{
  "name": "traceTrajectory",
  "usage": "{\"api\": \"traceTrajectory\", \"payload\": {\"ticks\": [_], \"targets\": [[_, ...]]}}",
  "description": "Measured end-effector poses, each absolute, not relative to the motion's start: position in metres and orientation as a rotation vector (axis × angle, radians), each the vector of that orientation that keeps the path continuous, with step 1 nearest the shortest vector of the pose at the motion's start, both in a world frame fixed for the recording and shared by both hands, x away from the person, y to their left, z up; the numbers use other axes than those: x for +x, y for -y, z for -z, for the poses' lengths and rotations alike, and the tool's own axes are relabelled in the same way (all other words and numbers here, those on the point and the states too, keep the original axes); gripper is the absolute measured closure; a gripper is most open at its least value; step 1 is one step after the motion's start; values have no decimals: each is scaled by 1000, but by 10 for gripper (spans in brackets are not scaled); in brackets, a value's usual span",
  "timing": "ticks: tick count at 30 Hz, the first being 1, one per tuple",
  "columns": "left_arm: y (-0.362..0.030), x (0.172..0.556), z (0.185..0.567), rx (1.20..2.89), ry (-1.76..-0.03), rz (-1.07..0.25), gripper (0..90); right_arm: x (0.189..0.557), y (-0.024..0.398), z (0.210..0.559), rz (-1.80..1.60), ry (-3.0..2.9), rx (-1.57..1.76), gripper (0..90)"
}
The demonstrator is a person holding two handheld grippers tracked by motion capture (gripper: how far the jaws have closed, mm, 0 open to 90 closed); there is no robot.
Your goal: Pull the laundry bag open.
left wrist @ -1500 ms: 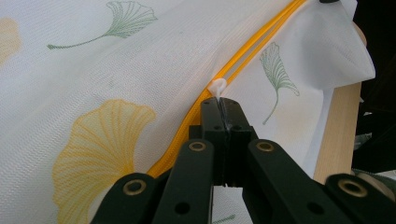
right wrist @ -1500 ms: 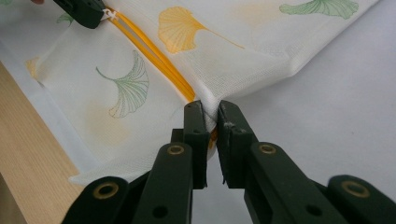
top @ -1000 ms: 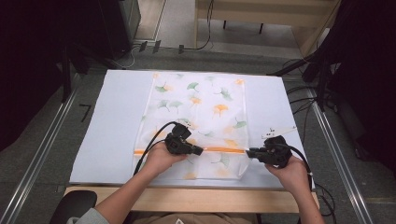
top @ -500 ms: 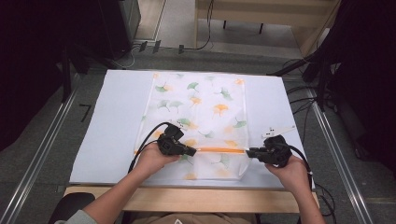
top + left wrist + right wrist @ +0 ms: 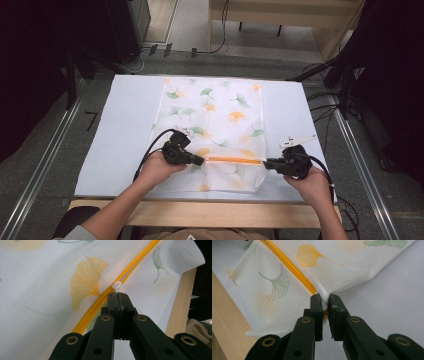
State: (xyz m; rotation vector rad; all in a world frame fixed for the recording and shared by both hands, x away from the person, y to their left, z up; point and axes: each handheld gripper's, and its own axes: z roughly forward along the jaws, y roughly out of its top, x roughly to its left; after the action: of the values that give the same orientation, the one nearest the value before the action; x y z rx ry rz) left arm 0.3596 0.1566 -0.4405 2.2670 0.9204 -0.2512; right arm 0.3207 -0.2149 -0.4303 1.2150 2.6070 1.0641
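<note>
Flat on the white-covered table (image 5: 125, 110): a mesh laundry bag (image 5: 220, 115) printed with ginkgo leaves, its orange zipper (image 5: 235, 160) running left to right near the near edge. Left tongs (image 5: 200, 161) pressed together on the small white zipper pull (image 5: 116, 286), now sitting right of where they were half a second ago, though a second ago they stood about here too — so a to-and-fro along the track, not steady travel. Right tongs (image 5: 266, 162) pinching the bag's right edge at the zipper end, a wad of mesh between the jaws, unmoved over the same span — an anchor, apparently. Likely a zipping or unzipping pass under way; which one, hard to tell.
</note>
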Motion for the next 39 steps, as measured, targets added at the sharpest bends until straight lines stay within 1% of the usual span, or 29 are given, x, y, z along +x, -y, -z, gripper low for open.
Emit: {"api": "traceTrajectory", "payload": {"ticks": [4, 6, 20, 29, 32, 39], "targets": [[-165, 360, 440, 2268, -939, 236, 900, 321, 214, 430, -1057, -2609, 1207, 843], [-168, 360, 439, 2236, -963, 226, 900, 321, 214, 430, -1061, -2609, 1210, 843], [-169, 357, 448, 2204, -1022, 215, 900, 321, 214, 430, -1053, -2611, 1206, 843], [-178, 353, 448, 2244, -1060, 166, 900, 320, 215, 430, -1047, -2608, 1211, 843], [-189, 353, 448, 2233, -1090, 180, 900, 320, 214, 430, -1040, -2611, 1211, 843], [-191, 352, 449, 2224, -1100, 182, 900, 321, 214, 431, -1038, -2612, 1213, 843]]}}
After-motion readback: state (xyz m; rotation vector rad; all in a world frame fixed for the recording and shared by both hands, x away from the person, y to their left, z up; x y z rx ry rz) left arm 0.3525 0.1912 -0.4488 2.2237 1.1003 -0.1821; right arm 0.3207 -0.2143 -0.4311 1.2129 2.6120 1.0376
